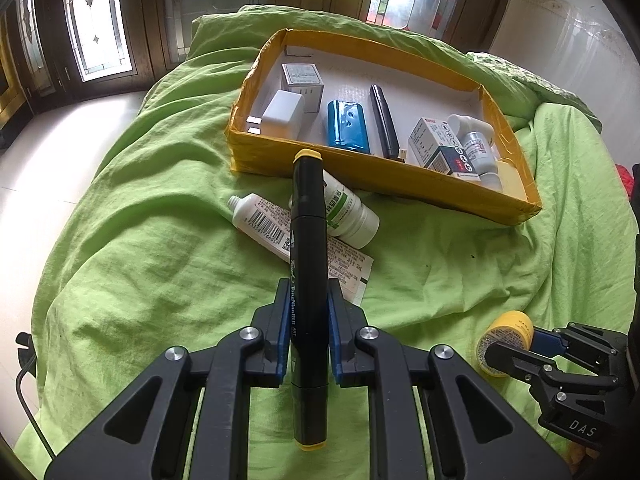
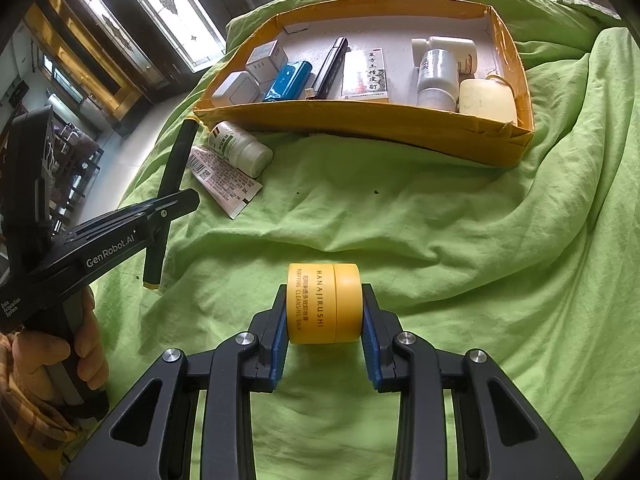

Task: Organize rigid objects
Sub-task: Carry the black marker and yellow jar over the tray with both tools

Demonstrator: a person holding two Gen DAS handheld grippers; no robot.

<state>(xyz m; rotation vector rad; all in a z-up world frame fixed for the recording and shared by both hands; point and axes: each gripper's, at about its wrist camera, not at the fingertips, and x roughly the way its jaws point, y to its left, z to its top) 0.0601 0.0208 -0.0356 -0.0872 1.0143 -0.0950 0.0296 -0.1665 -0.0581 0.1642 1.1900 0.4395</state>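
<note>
My left gripper is shut on a black marker with yellow ends, held above the green cloth and pointing at the yellow box. It also shows in the right wrist view. My right gripper is shut on a yellow cleansing-balm jar, low over the cloth; the jar also shows in the left wrist view. A white pill bottle and a flattened white tube lie on the cloth in front of the box.
The yellow box holds a white adapter, a grey carton, a blue pack, a dark pen-like stick, a medicine carton and white bottles. Green cloth covers the bed. Windows and floor lie behind.
</note>
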